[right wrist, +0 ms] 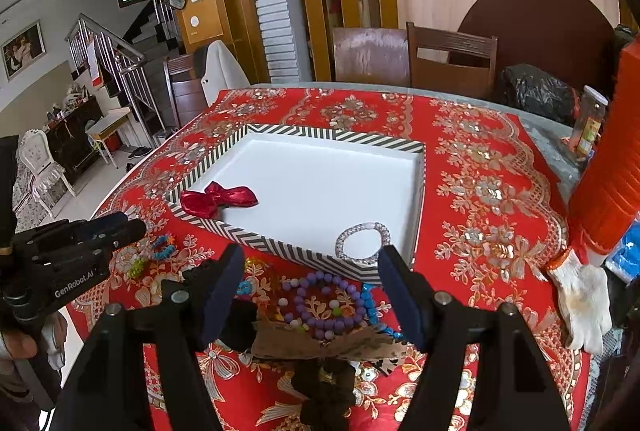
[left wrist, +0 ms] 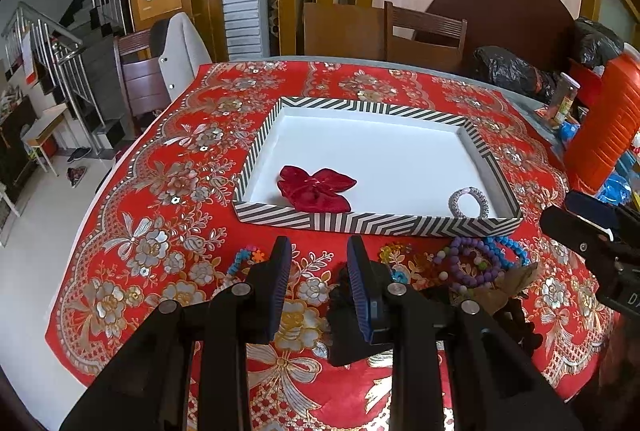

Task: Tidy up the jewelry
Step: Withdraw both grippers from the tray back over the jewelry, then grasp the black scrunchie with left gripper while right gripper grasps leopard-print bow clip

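Observation:
A striped tray [left wrist: 360,223] [right wrist: 280,247] with a white floor sits on the red floral cloth. In it lie a red bow [left wrist: 316,187] [right wrist: 218,198] and a silver beaded bracelet [left wrist: 469,202] [right wrist: 362,242]. In front of the tray lie a purple bead bracelet [left wrist: 476,263] [right wrist: 320,301], a blue bead bracelet [left wrist: 510,249] [right wrist: 370,307], a colourful bracelet [left wrist: 246,258] [right wrist: 160,253] and a brown bow [right wrist: 332,345]. My left gripper [left wrist: 318,277] is open and empty above the cloth before the tray. My right gripper [right wrist: 312,287] is open and empty above the purple bracelet.
An orange ribbed container [left wrist: 608,135] [right wrist: 608,167], a jar [right wrist: 590,125], black bags [left wrist: 516,71] and a white glove [right wrist: 580,305] crowd the right side. Wooden chairs [left wrist: 424,35] stand behind the table. The table edge drops off at left.

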The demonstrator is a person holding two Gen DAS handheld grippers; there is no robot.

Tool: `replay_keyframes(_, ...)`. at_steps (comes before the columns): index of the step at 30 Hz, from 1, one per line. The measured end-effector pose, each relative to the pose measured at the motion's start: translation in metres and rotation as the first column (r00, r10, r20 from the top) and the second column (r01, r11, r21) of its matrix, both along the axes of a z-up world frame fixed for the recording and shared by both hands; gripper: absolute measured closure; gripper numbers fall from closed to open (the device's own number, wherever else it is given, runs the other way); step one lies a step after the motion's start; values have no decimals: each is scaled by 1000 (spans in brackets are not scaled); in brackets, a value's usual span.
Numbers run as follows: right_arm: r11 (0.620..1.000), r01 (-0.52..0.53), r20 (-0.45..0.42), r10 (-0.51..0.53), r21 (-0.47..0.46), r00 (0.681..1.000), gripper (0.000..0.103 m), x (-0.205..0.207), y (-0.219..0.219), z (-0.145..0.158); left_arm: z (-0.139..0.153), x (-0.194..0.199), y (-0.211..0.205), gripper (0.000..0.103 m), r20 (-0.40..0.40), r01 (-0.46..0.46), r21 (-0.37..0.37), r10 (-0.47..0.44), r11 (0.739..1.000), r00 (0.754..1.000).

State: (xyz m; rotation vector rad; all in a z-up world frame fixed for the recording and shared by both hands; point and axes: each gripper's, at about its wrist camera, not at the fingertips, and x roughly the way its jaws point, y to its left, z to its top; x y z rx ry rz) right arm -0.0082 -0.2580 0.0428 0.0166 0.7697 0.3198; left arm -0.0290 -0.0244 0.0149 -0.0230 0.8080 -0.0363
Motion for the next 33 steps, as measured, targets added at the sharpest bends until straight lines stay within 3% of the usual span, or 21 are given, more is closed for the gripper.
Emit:
replay_keyframes(8, 1000, -3, -12, 3, -5, 1000, 31, 0, 1, -2, -3, -1, 1, 60, -9, 12, -16, -13, 1000, 1000)
replay_keyframes(14, 1000, 13, -38, -13, -9, 999, 31, 2, -8, -5, -9, 0, 9, 60, -71, 73, -123, -82, 990, 994)
replay_keyframes(22, 1000, 24, -134, -23, 11, 991, 31, 2, -34, -28, -35, 0, 2, 60, -175, 151, -244, -197, 958, 965)
replay_keyframes(33, 994, 107, -237, -103, 2, 966, 31, 16, -78, -53, -67, 11, 2, 55, -237, 155, -353, -248, 923, 939)
